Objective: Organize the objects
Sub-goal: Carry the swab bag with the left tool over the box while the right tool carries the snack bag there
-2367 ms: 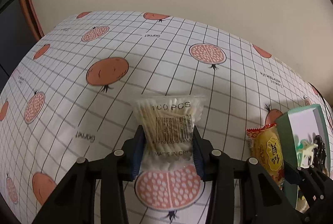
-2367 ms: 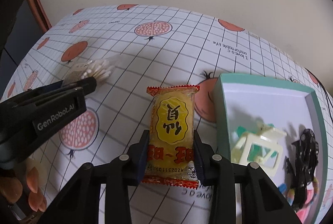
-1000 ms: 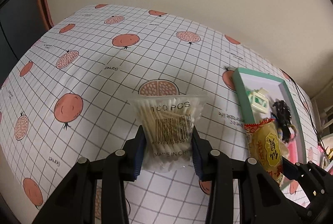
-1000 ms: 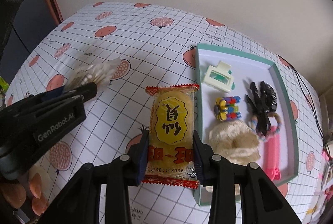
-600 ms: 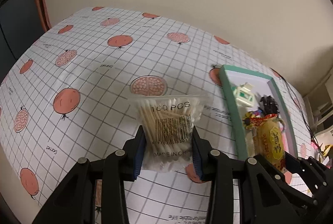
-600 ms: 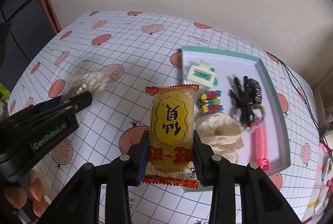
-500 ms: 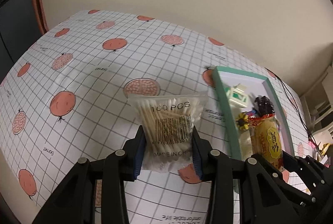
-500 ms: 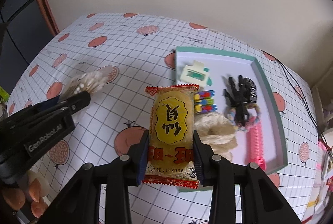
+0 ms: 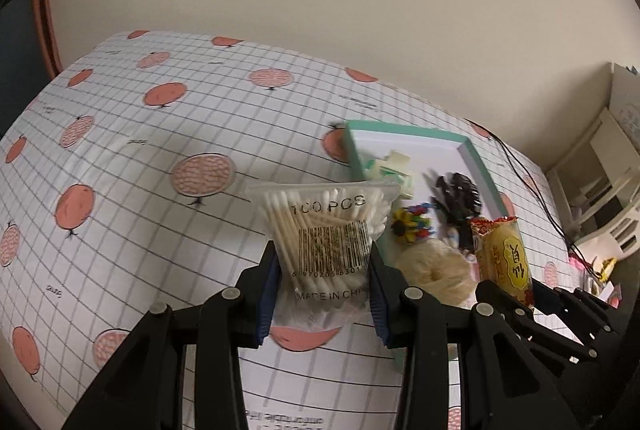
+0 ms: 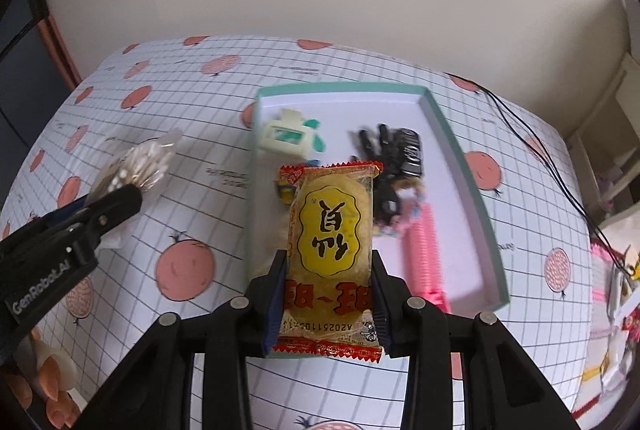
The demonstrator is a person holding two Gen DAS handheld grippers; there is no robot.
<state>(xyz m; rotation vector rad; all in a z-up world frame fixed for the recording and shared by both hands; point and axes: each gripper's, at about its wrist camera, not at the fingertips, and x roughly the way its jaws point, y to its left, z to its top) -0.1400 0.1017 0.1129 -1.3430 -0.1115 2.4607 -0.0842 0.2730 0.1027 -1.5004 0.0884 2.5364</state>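
The left gripper (image 9: 323,290) is pinching the cotton swab bag (image 9: 326,242) and the right gripper (image 10: 328,302) the snack packet (image 10: 330,242) over the crowded tray (image 10: 460,158), so either item is risking landing askew on the hair clips (image 10: 394,158).

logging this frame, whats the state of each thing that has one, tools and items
left tool: shut on cotton swab bag
right tool: shut on snack packet
cotton swab bag: sealed, held off the table
snack packet: sealed, held above the tray
tray: open, no lid, partly filled
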